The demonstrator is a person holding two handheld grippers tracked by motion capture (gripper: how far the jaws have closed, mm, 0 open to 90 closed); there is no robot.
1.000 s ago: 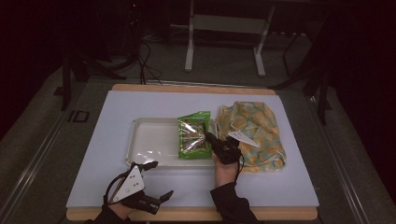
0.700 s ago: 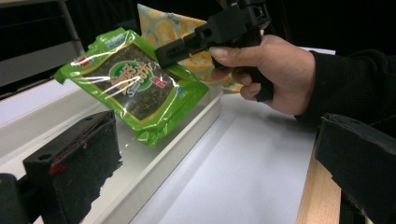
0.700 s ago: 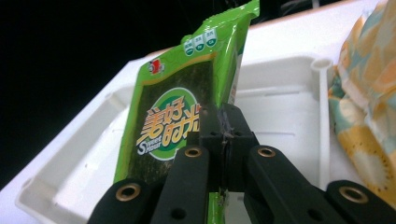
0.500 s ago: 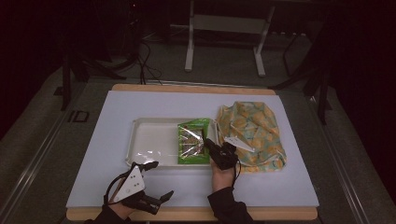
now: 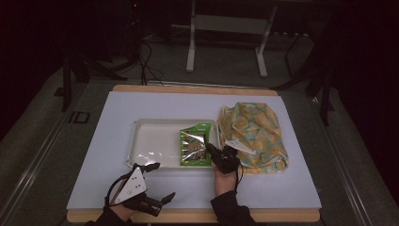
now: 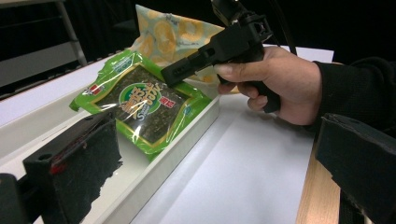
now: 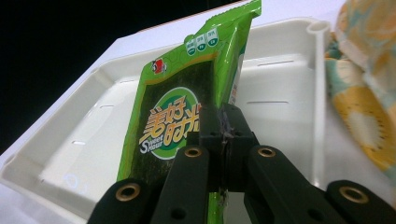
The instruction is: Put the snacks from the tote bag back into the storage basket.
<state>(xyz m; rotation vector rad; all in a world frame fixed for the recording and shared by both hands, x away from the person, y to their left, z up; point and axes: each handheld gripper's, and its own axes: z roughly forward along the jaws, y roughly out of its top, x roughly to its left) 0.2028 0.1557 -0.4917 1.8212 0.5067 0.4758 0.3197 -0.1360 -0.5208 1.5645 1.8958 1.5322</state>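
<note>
Packet [image 5: 195, 147]: bright green, dark centre panel, yellow lettering. Tray [image 5: 150, 141] white. Cloth bag [image 5: 254, 136] at 3 o'clock: yellow fruit-slice print, teal ground. Grippers black.

Right gripper [image 5: 212, 151] touches green packet [image 5: 194, 146] in tray [image 5: 141, 141]

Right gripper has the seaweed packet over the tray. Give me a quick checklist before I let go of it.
1. Right gripper shut on the green foil seaweed snack packet: ok, jaws pinch its edge.
2. Packet over the white plastic tray: ok, right half.
3. Packet lying flat: not ok, its held edge looks lifted.
4. Left gripper out of the way: ok, open, near the table's front edge.
5. Yellow fruit-print cloth bag outside the tray: ok, beside its right rim.
6. Tray floor beneath packet free: cannot tell.
</note>
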